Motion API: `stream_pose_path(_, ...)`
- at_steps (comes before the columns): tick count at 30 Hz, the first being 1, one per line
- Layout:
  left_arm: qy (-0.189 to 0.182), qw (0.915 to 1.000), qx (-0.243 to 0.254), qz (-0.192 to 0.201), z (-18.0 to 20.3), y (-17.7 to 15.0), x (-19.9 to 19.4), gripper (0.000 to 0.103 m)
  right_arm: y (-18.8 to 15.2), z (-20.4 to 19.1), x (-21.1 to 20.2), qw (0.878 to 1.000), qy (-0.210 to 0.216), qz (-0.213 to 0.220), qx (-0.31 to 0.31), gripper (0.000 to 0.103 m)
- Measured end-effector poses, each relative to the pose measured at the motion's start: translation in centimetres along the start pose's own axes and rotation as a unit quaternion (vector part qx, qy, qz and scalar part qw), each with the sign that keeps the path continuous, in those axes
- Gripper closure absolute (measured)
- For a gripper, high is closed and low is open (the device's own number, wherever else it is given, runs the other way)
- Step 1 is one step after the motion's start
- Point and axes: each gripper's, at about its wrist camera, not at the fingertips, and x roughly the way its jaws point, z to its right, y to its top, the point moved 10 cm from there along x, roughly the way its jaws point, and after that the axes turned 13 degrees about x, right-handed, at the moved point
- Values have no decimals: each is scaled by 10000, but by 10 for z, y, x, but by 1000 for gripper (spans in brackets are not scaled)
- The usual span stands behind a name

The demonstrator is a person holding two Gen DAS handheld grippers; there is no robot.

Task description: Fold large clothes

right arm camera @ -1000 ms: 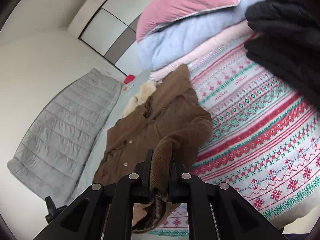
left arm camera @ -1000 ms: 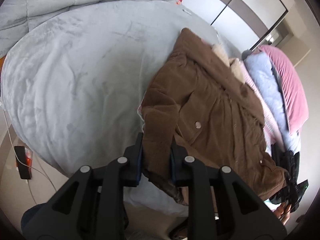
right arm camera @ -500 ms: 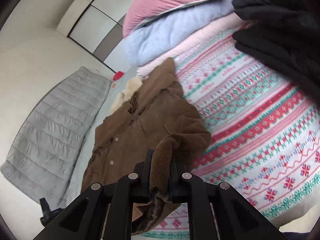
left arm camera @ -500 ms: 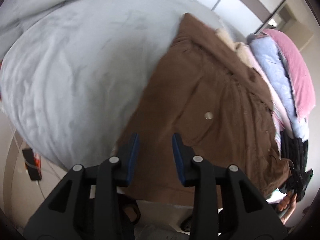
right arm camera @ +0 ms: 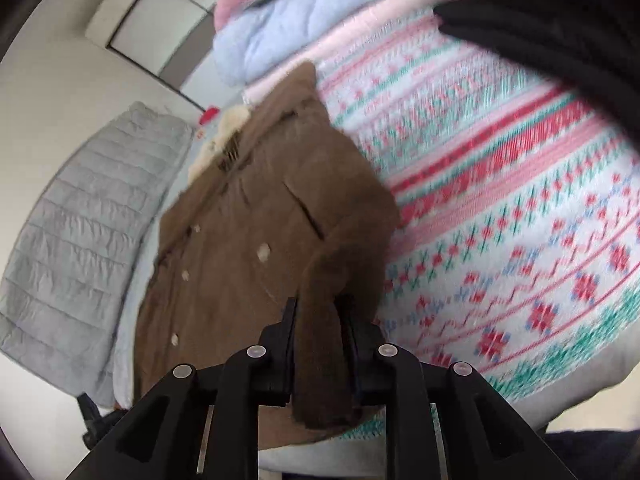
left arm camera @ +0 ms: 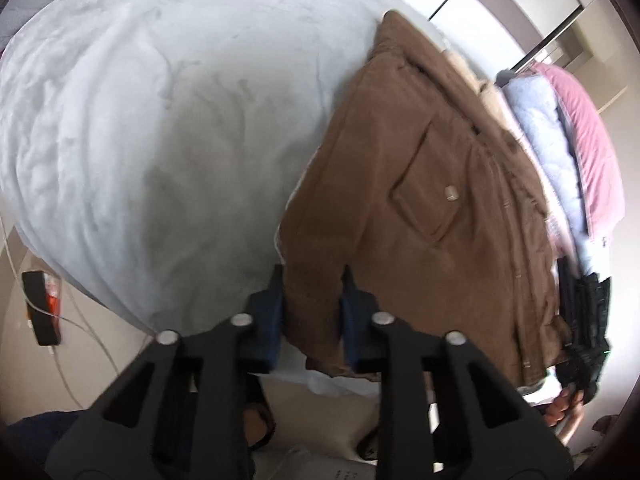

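While the brown corduroy jacket with a cream fleece collar (left arm camera: 432, 200) lies spread front-up on the pale grey bedspread (left arm camera: 160, 120), the left gripper (left arm camera: 312, 300) sits at its near hem edge, blue-padded jaws apart with cloth between them, not pinching. Only the right wrist view shows the right gripper (right arm camera: 320, 320) clamped on a bunched brown sleeve cuff, lifted above the jacket's buttoned front. That view also catches the red-and-green patterned knit blanket (right arm camera: 520, 220) beside the jacket, a grey quilted duvet (right arm camera: 80, 240), and stacked pink and light-blue pillows (right arm camera: 280, 32).
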Motion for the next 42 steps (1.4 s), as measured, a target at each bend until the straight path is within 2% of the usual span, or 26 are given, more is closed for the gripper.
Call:
stream_pose_path(3,34,9996,51,260,5,9,-18,83,-8,-5,-3,9998,76,21,-164,86)
stream_pose_path(5,104,9995,127,271,11,16,-28,84,-9,-14,-12,9991,247,150,-299,91)
stream_pose_path(9,185,9985,366,358,27,43,-49,84,19,-35,-42,9951,880,454,11,92)
stream_pose_path(12,80,9980,468,421,43,73,-63,84,38,-51,-57,9919,1109,613,49,92)
stream_pose_path(16,160,9963,654,538,60,97,-74,84,53,-85,-68,9884,1331,724,-69,92)
stream_pose_path(20,161,9958,715,555,62,103,-83,84,62,-107,-69,9867,1440,741,-141,92)
stream_pose_path(23,187,9964,737,373,55,96,-75,84,61,-109,-66,9858,1546,650,-11,92)
stream_pose_path(26,211,9978,616,93,42,88,-63,84,68,-113,-56,9859,1565,588,64,92)
stream_pose_path(29,325,9966,753,-61,45,88,-58,84,78,-133,-45,9866,1527,568,8,92)
stream_pose_path(33,254,9971,708,-86,56,108,-62,84,98,-149,-29,9894,1321,610,-22,92)
stream_pose_path(38,320,9971,679,-91,63,130,-62,84,118,-144,-9,9926,1018,644,135,93)
stream_pose_path(42,369,9966,703,-234,59,131,-56,84,130,-133,6,9942,851,586,309,93)
